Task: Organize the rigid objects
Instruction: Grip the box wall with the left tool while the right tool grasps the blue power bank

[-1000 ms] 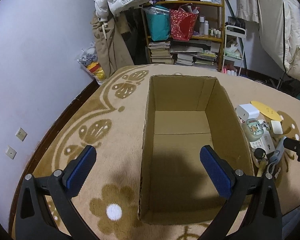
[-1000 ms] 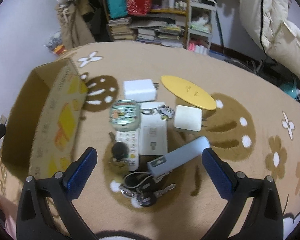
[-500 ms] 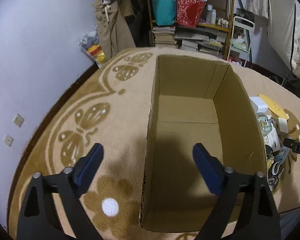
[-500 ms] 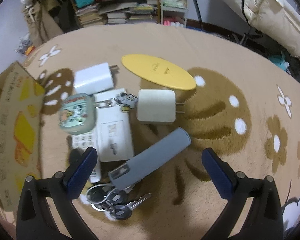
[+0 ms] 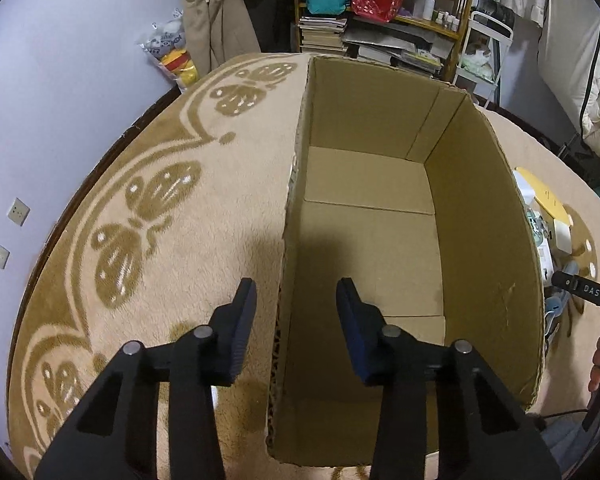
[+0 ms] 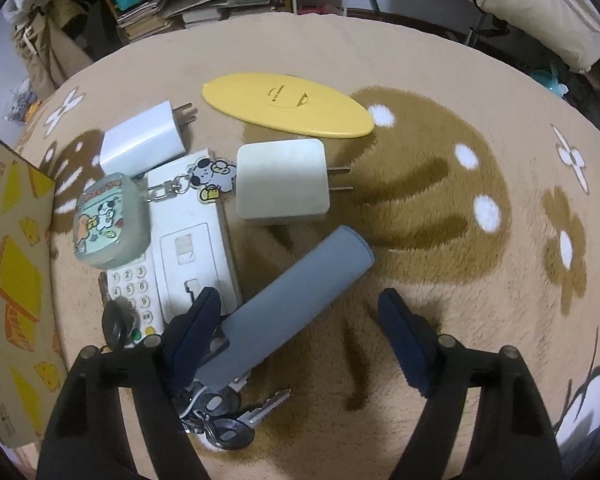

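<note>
Cardboard box (image 5: pixel 380 240), brown, open-topped, nothing visible inside, standing on a beige carpet (image 5: pixel 180 240) patterned with brown butterflies and flowers. Left gripper (image 5: pixel 296 320) held above the box's near left wall, fingers parted on either side of that wall, one over the carpet and one over the box interior, gripping nothing. Right gripper (image 6: pixel 300 332) low over a cluster of small rigid items lying on the carpet just beside the box's printed outer wall (image 6: pixel 12 280); fingers spread wide, nothing pinched. Grey cylindrical power bank (image 6: pixel 292 304) lying diagonally between the fingers, its lower end touching or just beside the left finger (image 6: pixel 192 328); contact cannot be confirmed. Bunch of keys (image 6: pixel 228 416) beneath the power bank's lower end. White remote with number pad (image 6: pixel 132 288), a white flat box (image 6: pixel 192 240) alongside it, and a black key fob (image 6: pixel 116 320) at the remote's lower end. Pale green earbud case (image 6: pixel 108 224) with cartoon print, resting partly on the remote, its charm keychain (image 6: pixel 208 176) draped over the white box. White plug adapter (image 6: pixel 144 140) beyond the case; cream square charger (image 6: pixel 280 180), prongs pointing right, near the power bank's upper end. Yellow oval lid (image 6: pixel 288 108) farthest out. Cluttered bookshelf (image 5: pixel 380 12) against the far wall.
</note>
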A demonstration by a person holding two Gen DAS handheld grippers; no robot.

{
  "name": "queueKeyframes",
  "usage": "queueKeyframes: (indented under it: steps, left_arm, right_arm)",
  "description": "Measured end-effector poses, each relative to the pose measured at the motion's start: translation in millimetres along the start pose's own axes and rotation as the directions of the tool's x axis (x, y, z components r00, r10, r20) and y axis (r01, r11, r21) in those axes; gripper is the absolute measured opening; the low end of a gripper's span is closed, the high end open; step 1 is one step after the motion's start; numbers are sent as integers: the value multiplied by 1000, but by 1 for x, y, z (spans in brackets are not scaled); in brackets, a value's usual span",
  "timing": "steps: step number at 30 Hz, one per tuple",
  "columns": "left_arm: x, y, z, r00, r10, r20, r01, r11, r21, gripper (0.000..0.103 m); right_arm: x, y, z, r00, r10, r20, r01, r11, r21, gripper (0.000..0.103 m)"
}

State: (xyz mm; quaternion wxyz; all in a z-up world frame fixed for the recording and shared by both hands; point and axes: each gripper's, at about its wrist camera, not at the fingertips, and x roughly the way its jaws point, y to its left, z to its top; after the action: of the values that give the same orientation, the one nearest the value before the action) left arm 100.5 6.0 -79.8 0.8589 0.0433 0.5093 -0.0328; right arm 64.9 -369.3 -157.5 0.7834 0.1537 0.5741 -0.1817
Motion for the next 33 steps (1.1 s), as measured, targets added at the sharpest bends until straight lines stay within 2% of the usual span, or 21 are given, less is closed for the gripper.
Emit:
queueKeyframes:
  steps: [2,4,5,8,10,12,15,22,27,29,33]
  left_arm:
    - [1,0,0,1000,7,-1,-7,1000,-1,30]
    - [5,0,-1,1000,4,-25,-4,1000,-6,17]
    - [7,1,-2,999,1,-38,-2,1000,-7,16]
    - [8,2,-2,999,2,-42,-2,1000,-13,15]
    - [7,3,-2,999,-3,-37,3,1000,-17,14]
    - [9,3,-2,999,9,-40,-10,1000,-16,12]
    - [9,3,-2,999,9,-36,-10,1000,-17,11]
    - [8,2,-2,999,10,-30,-11,1000,-11,9]
    - [8,3,-3,1000,10,-26,-10,1000,-14,8]
    - [9,3,-4,1000,11,-23,-12,1000,-14,6]
    - [8,4,-4,1000,5,-17,-6,1000,-14,5]
  right_arm:
    - [4,-1,-1,1000,-2,-6,2,1000,28,85]
    - [5,-4,-2,1000,11,-11,-10,998,67,84]
    - [5,-6,-2,1000,18,-15,-16,996,83,82]
    - [8,-8,-5,999,37,-20,-33,991,132,77]
    - [7,-11,-4,999,37,-10,-35,989,147,69]
    - [5,-14,-4,1000,18,-1,-18,989,146,55]
    - [10,-16,-4,999,46,-24,-41,984,175,51]
    - [14,-19,-5,996,79,-48,-69,981,182,50]
    - [13,-17,6,997,74,-27,-67,979,194,29]
    - [13,-19,6,997,69,-30,-61,977,203,29]
    - [9,-25,5,994,109,-14,-102,963,250,29]
